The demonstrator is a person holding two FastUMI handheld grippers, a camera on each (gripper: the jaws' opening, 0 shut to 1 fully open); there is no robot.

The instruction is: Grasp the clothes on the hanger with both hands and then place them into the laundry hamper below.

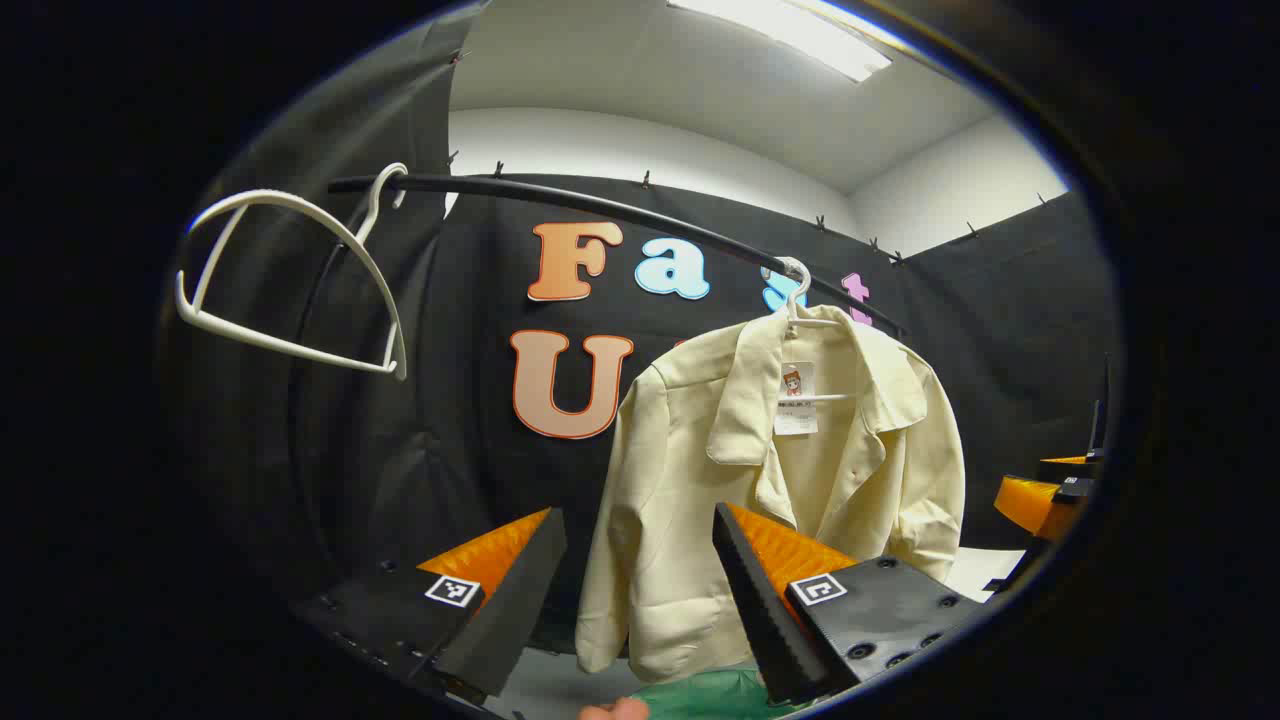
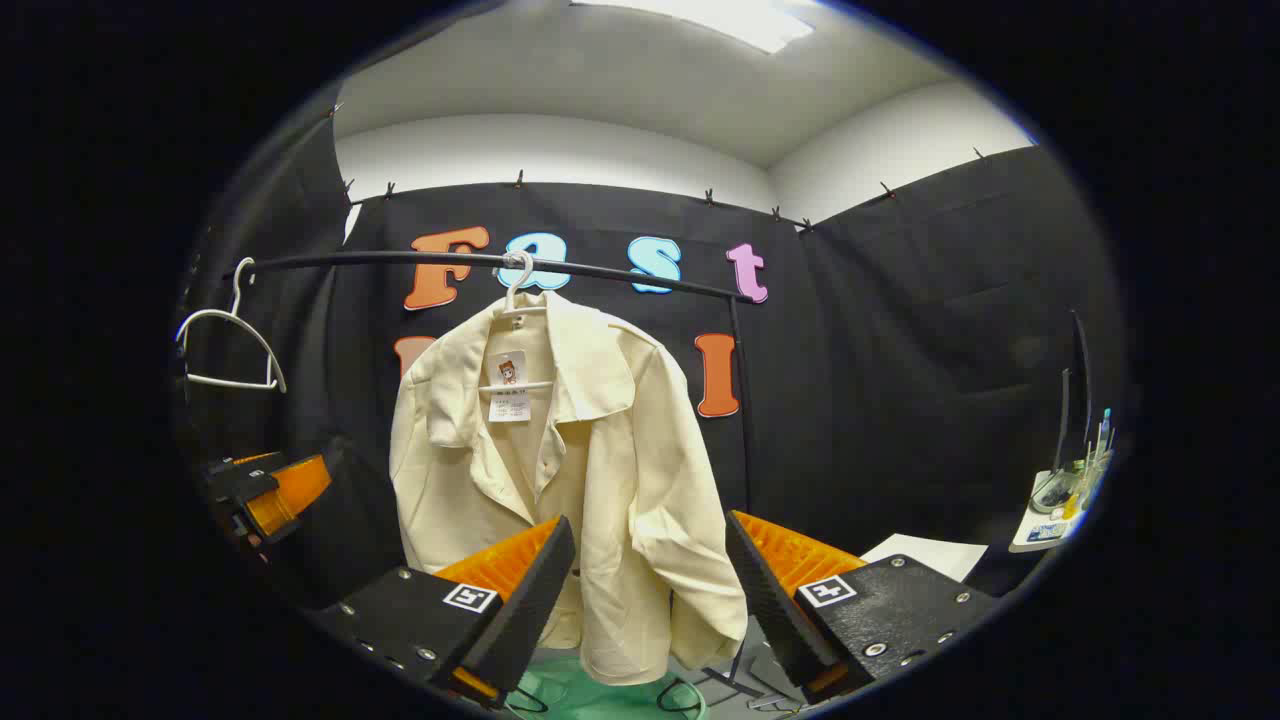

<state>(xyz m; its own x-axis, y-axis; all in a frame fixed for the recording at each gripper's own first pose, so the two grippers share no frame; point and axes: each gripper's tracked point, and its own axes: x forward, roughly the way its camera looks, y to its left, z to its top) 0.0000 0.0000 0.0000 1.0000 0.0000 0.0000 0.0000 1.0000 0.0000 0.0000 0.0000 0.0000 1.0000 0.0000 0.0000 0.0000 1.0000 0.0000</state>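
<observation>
A cream jacket (image 1: 780,480) hangs on a white hanger (image 1: 797,290) from a black rail (image 1: 600,208); in the right gripper view the same jacket (image 2: 570,470) hangs from the rail (image 2: 480,262). My left gripper (image 1: 640,545) stands open short of the jacket's left sleeve, touching nothing. My right gripper (image 2: 650,550) is open too, in front of the jacket's lower hem. A green hamper (image 2: 590,695) sits below the jacket, its rim (image 1: 700,695) at the bottom of the left gripper view. The left gripper (image 2: 265,495) shows farther off at the left of the right gripper view.
An empty white hanger (image 1: 300,280) hangs at the rail's left end, also the hanger (image 2: 230,345) in the right gripper view. The rail's upright post (image 2: 742,400) stands right of the jacket. A small table with items (image 2: 1060,500) is at the far right.
</observation>
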